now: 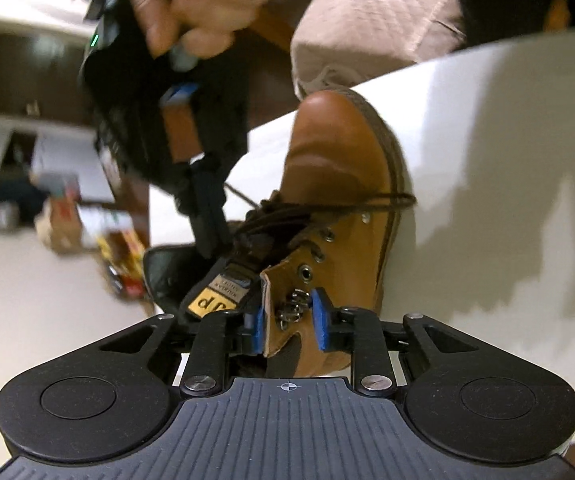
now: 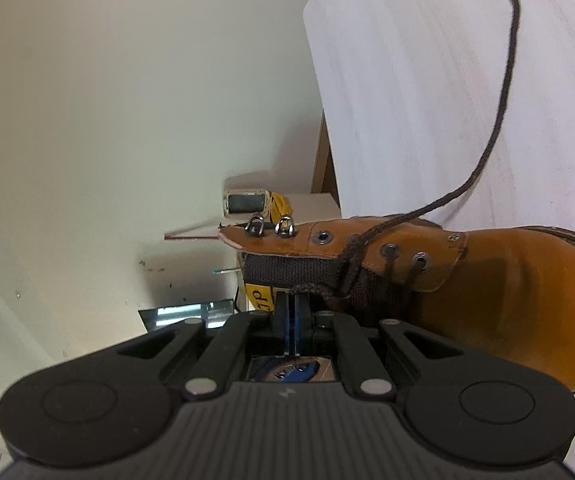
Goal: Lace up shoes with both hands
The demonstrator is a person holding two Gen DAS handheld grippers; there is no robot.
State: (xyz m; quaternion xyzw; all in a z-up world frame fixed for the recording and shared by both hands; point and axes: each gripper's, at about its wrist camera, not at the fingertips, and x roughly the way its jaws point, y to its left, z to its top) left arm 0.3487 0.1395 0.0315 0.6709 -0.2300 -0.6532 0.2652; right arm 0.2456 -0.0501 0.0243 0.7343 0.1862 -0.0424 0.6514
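Tan leather boot [image 1: 339,184] lies on the white counter [image 1: 507,140], toe toward the far edge, where a person's trouser leg shows beyond it. From the left wrist view, the left hand-held gripper [image 1: 290,326] has its blue pads [image 1: 319,322] on either side of the upper eyelet flap [image 1: 283,320], the one that carries the metal lace hooks [image 1: 295,306]; the jaws are narrow and look pressed onto the leather, so I take it as holding the flap. Across the boot, the right hand-held gripper [image 1: 207,216] reaches down to the tongue with its jaws together, a hand [image 1: 191,4] gripping it above. The dark lace [image 1: 327,208] already crosses the lower eyelets, so by my reckoning the lower rows are done and the top eyelet and hooks are left.

From the right wrist view, the right hand-held gripper [image 2: 292,320] is closed, and the lace [image 2: 499,92] seems to run into its tip, though I cannot be sure it is pinched. One lace end trails off over the counter [image 2: 427,80] toward the top of the picture. The top eyelet [image 2: 321,237] and both hooks [image 2: 269,226] are bare. The boot's ankle end sits close to the counter's near edge, with floor beyond; the open counter lies past the toe side.
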